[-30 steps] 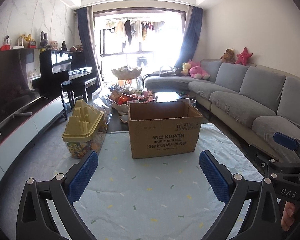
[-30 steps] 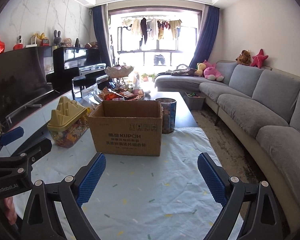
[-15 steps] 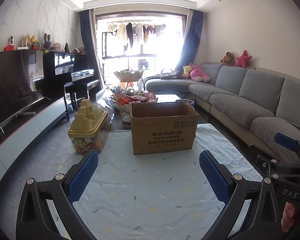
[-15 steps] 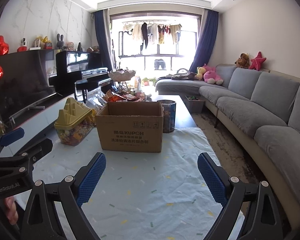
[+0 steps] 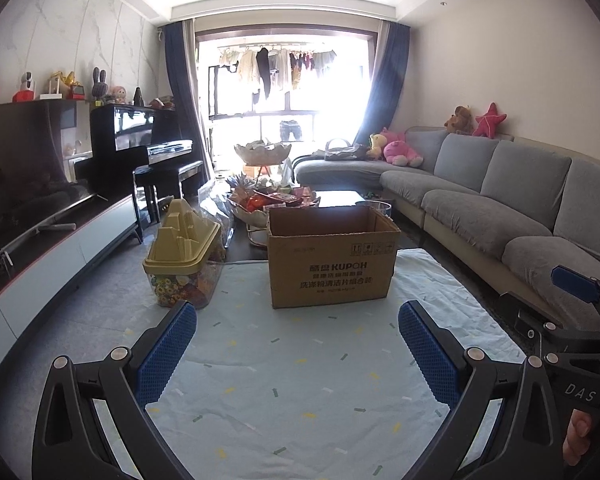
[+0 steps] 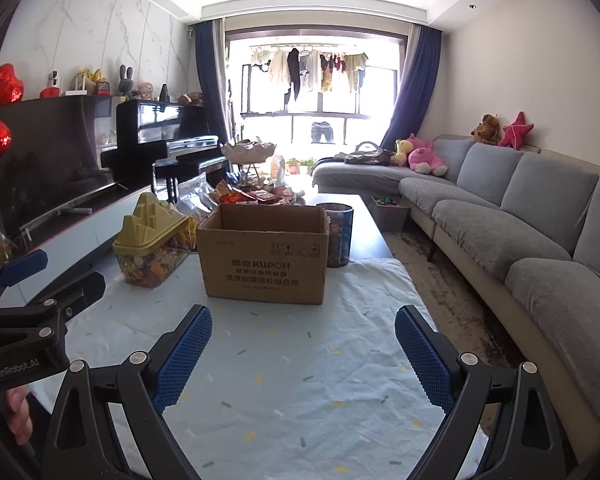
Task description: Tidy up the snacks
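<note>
Fingers (image 5: 166, 354) of left gripper (image 5: 298, 354) and right gripper (image 6: 303, 354) spread wide, holding nothing. Cardboard box (image 5: 331, 258) ahead on pale cloth (image 5: 300, 380); snacks (image 5: 274, 198) heaped just behind box.

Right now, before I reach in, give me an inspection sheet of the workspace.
Surface: table under a pale blue cloth, bare in front.
Job's things: open cardboard box, inside hidden; snacks heaped in a bowl behind it.
Clutter: yellow-lidded tub left of box, apart; patterned can right of it, behind.
Grippers: left gripper and right gripper both open, holding nothing, short of the box.
Cables: nothing seen.
Surroundings: grey sofa right, piano left, window ahead.
</note>
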{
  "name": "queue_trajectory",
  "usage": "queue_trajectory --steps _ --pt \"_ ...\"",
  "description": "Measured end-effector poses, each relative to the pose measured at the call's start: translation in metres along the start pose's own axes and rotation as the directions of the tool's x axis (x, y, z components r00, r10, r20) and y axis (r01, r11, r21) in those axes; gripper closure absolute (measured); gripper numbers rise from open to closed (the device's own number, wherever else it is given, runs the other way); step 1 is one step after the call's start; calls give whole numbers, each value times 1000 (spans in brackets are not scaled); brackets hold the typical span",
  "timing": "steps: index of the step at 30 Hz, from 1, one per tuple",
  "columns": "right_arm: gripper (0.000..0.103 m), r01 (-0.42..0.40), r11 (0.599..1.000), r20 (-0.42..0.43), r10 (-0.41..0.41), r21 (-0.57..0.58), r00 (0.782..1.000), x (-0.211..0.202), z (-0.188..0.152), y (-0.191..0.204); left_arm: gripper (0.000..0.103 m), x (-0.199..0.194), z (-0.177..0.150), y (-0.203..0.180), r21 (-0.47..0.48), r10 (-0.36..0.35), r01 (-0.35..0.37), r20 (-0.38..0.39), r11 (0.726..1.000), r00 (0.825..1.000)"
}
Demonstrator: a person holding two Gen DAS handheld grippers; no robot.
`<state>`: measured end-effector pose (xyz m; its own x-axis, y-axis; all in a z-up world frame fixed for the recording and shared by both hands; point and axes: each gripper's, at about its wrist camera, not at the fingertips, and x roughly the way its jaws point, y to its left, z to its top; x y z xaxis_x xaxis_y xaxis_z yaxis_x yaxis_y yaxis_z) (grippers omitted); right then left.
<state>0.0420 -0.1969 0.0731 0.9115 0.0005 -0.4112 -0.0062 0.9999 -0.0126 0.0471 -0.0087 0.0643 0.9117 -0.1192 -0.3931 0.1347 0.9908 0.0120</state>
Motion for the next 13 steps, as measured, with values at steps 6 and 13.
queue_trajectory --steps 6,13 --pt "9 0 1000 -4 0 2 1000 0 0 1 0 1 -1 -1 -1 -2 2 -4 1000 1000" --pt "9 -2 1000 -16 2 4 1000 3 -3 1 0 3 -3 0 -5 -4 4 -15 1000 1000"
